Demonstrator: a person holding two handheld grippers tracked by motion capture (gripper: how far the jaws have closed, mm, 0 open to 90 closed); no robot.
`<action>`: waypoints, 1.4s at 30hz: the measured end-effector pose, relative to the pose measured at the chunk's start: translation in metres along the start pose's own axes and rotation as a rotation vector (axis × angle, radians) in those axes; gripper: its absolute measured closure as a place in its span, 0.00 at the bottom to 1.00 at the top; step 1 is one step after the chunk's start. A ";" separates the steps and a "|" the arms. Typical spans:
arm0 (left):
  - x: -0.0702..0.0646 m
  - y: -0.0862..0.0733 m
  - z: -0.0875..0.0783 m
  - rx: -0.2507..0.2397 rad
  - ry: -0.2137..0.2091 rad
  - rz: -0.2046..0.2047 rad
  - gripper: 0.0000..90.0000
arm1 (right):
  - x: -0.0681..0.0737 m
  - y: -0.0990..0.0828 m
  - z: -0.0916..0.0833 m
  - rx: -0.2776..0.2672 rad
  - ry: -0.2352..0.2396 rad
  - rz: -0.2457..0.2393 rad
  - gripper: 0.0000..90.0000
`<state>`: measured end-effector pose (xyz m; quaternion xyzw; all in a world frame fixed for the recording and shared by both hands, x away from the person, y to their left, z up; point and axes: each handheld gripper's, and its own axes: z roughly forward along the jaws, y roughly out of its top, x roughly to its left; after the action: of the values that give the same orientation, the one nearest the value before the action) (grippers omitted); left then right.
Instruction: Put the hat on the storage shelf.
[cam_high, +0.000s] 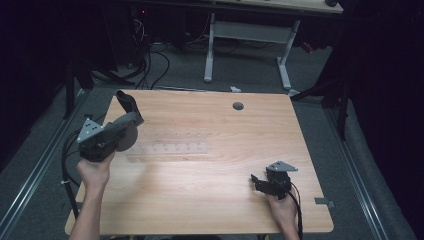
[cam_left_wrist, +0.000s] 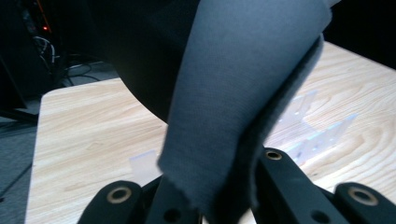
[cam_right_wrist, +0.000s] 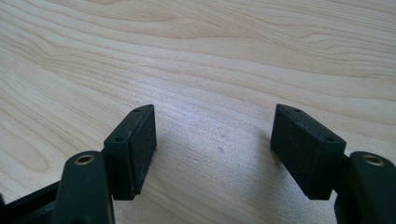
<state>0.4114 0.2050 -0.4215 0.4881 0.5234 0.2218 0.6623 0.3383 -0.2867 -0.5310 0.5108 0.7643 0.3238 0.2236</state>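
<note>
- So the main thing here is a dark grey cloth (cam_left_wrist: 243, 88), felt-looking, pinched in the left gripper (cam_high: 107, 135) and held up off the table (cam_high: 210, 195) over its far-left corner. One end of the cloth pokes up and away past the gripper in the high view.
- In the left gripper view the jaws are clamped right down on the cloth, with the fabric rising out from between them and covering most of the middle.
- Just beside that, lying flat on the table, are clear plastic strips (cam_high: 172, 147) with rows of little holes, pretty hard to make out against the wood.
- The left hand (cam_high: 94, 170) grips the gripper from below, forearm coming in from the bottom edge.
- Over at the near-right side, the right gripper (cam_high: 257, 181) sits low at the table, held by the right hand (cam_high: 282, 207). Its jaws are spread wide with nothing between them, just bare wood grain.
- Small round grey grommet (cam_high: 238, 106) near the far edge of the table.
</note>
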 end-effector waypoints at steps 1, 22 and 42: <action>0.001 0.000 0.002 0.000 0.005 0.002 0.94 | 0.000 0.000 0.000 -0.001 0.000 -0.003 0.35; 0.016 -0.010 0.017 -0.001 0.092 0.018 0.94 | 0.000 0.000 0.000 0.000 0.000 0.003 0.35; 0.021 -0.026 0.028 0.020 0.117 0.016 0.94 | 0.000 0.000 0.000 0.001 -0.002 0.001 0.35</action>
<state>0.4384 0.1995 -0.4557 0.4850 0.5597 0.2501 0.6237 0.3378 -0.2866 -0.5310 0.5114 0.7642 0.3232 0.2239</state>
